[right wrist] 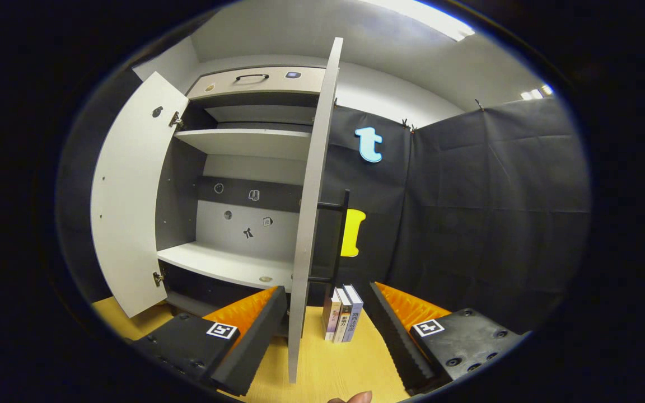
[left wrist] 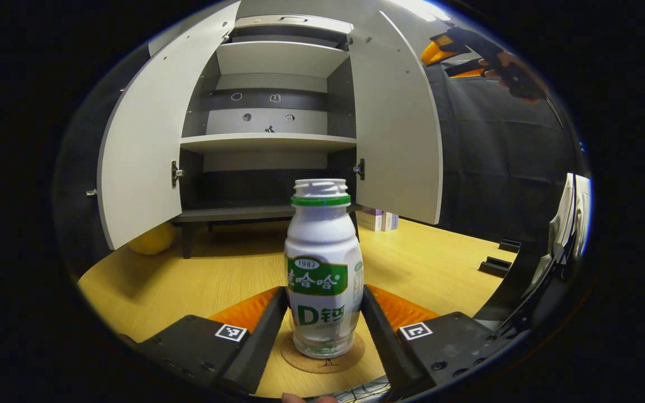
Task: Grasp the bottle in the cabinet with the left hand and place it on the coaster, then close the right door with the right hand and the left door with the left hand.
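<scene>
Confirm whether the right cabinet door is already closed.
No. The right door stands swung out, edge-on, with the open shelves showing beside it.

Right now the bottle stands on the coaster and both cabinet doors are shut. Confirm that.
Not quite. The bottle does stand on the coaster, but both doors are open: the left gripper view shows the left door and the right door swung wide.

The bottle [left wrist: 323,268] covers much of the coaster [left wrist: 322,354]. At centre of the right gripper view, the right door [right wrist: 312,212] edge-on hides the cabinet's [right wrist: 233,190] right side.
</scene>
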`<state>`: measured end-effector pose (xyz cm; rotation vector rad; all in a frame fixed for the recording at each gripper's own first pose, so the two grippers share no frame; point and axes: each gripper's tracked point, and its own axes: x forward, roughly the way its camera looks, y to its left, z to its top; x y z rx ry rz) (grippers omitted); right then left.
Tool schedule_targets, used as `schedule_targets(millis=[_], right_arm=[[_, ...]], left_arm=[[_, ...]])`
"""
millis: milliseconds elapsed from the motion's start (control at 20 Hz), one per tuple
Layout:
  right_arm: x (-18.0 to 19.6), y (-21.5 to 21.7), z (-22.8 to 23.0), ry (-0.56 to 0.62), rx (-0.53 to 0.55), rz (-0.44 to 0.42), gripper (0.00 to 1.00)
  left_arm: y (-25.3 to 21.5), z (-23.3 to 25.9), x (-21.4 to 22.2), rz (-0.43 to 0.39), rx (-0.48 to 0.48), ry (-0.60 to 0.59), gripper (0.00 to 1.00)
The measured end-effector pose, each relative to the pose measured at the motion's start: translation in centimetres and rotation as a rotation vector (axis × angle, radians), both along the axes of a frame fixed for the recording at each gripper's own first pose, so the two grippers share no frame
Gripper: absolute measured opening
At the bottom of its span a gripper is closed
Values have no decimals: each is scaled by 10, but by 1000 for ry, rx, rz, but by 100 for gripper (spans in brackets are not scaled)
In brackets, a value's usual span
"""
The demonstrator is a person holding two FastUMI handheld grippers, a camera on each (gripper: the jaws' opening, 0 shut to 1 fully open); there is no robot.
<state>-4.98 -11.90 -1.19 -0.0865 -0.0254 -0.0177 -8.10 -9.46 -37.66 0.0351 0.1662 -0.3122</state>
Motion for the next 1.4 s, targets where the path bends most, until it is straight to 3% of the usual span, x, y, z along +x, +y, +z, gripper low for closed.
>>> schedule_targets(millis=[250, 550, 850, 1100, 1400], right_arm=[[-2, -3, -4, 7, 2, -19, 97], [2, -9, -16, 44, 24, -14, 97], [22, -47, 0, 18, 86, -72, 97], [42, -60, 14, 14, 124, -67, 97], [60, -68, 17, 29, 169, -95, 98]], left_arm=[[-1, -7, -6, -23, 29, 43, 95], [19, 8, -46, -41, 61, 95, 96], [53, 119, -47, 33, 9, 9, 95], [73, 214, -31, 102, -39, -51, 96], [102, 290, -24, 230, -36, -91, 96]])
